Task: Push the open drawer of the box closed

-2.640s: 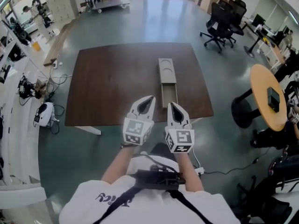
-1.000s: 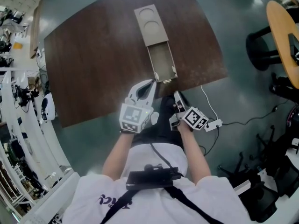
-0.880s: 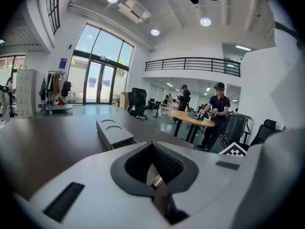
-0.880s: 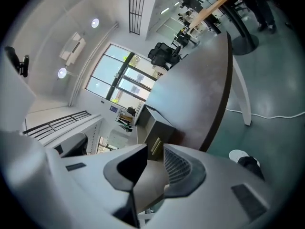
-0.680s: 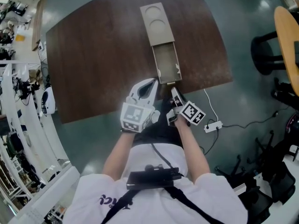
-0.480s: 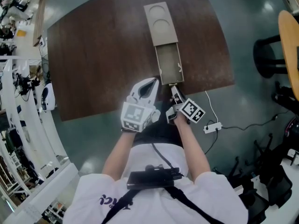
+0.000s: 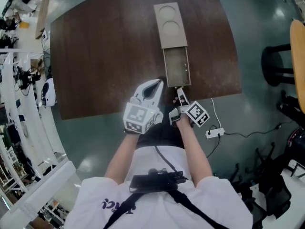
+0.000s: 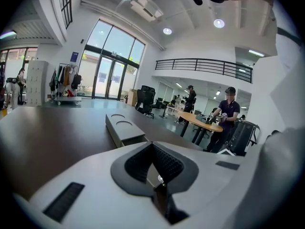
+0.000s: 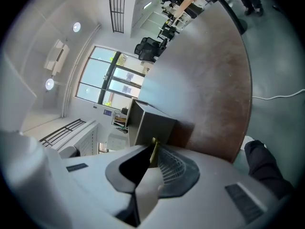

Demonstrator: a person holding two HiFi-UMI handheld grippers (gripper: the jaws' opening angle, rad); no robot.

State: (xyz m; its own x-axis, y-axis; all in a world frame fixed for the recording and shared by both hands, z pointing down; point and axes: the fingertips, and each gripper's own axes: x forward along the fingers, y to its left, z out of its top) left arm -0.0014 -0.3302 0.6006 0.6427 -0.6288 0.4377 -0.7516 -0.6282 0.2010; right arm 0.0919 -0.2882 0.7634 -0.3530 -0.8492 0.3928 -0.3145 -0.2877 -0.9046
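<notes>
Facing the long side of a dark brown counter, a person holds a hand-held gripper in each hand. A narrow tan box lies on the counter with two round hollows in its top. Its drawer is pulled out toward the person, so the drawer's front sits close to the counter's near edge.

The right hand-held gripper points at that front. Its tips are right up against the drawer's end, though whether they touch it cannot be told. In the right gripper view, the jaws of this hand-held gripper are closing and all but meet at the tips. The drawer's grey front rises just beyond them, and a thin pale edge shows exactly where the tips come together. It is not clear whether that edge is pinched.

The left hand-held gripper hangs just left of the drawer, over the near edge of the counter and apart from the box. In the left gripper view, the jaws of this hand-held gripper are together with nothing between them. The box lies further off across the counter, ahead of them.

On the floor to the person's right, a white power strip lies with its cable trailing away.
</notes>
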